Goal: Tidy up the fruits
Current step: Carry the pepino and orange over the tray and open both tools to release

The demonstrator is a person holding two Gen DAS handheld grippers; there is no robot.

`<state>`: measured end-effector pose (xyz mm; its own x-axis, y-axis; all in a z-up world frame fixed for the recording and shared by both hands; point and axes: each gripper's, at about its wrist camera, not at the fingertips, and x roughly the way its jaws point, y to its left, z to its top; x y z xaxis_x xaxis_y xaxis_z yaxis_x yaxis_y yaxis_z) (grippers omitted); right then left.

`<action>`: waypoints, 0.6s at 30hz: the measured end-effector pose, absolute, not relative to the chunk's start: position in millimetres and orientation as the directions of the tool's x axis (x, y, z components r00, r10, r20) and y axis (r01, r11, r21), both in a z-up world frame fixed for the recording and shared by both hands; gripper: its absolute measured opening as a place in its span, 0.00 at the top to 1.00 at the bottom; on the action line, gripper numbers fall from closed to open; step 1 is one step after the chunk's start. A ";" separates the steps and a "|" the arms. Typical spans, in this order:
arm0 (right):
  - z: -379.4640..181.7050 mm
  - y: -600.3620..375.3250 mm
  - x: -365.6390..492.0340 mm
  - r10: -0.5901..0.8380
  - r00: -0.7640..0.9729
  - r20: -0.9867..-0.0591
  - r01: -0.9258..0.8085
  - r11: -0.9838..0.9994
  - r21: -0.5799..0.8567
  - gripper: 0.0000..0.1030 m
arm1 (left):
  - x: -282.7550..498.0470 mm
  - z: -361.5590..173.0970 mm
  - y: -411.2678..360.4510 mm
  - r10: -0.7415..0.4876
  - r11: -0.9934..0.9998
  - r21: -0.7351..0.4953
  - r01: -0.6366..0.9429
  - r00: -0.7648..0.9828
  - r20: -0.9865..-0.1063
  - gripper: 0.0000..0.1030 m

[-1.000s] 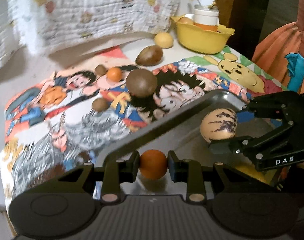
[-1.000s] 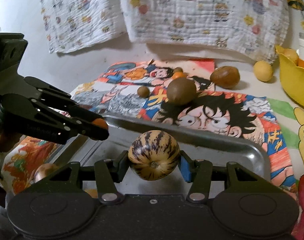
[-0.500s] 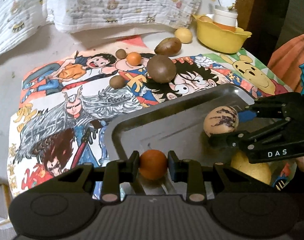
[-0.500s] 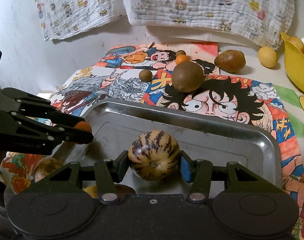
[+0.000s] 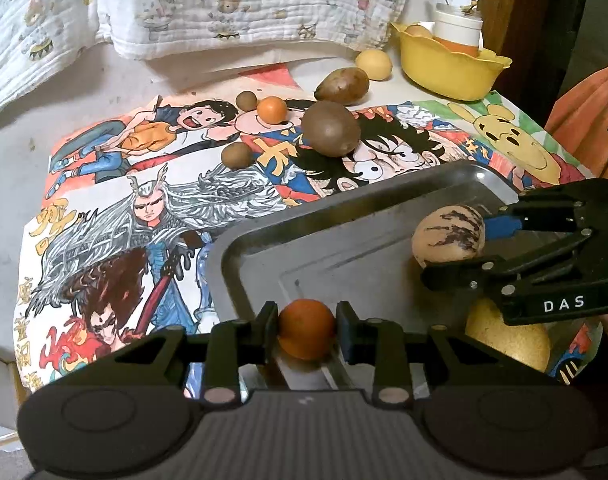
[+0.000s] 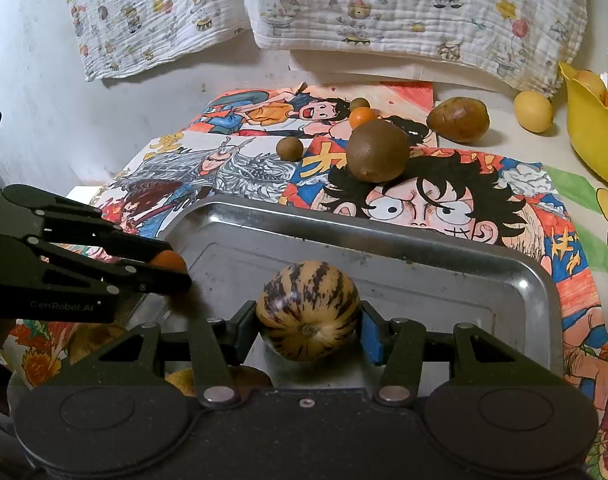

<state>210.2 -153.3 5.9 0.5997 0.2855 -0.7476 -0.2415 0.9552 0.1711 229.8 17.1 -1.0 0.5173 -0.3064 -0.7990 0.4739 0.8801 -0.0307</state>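
A: So, which step is in hand?

B: Placing, I judge. Both grippers hang over the metal tray (image 6: 383,240) on the bench. The left gripper (image 5: 307,330) has its fingers closed on a small orange fruit (image 5: 306,334) at the tray's near-left corner; the right gripper (image 6: 308,316) clamps a striped melon-like fruit (image 6: 307,310) above the tray floor.

A: And what comes next?

B: Probably lowering each fruit to the tray floor, then parting the fingers gently, since round fruit may roll on smooth metal. More fruit waits on the cartoon-printed cloth (image 5: 144,216): a large brown fruit (image 5: 331,128), another orange one (image 5: 272,109), two small brown ones, a potato-like one, and a yellow one near the yellow bowl (image 5: 447,68).

A: Any writing?

B: "DAS" on the right gripper's side in the left view, "GenRobot.AI" faintly on the left gripper in the right view, and Chinese characters on the cloth that I cannot read for certain
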 end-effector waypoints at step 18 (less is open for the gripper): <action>20.6 -163.9 192.9 0.297 0.643 -0.706 -0.245 0.953 0.179 0.39 | 215.3 12.5 30.1 -0.291 0.905 -0.031 0.425 0.561 -0.775 0.40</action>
<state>192.9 -163.9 20.6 0.6425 0.2974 -0.7062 -0.2445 0.9530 0.1789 215.3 30.1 12.5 0.5612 -0.2906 -0.7750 0.4253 0.9045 -0.0312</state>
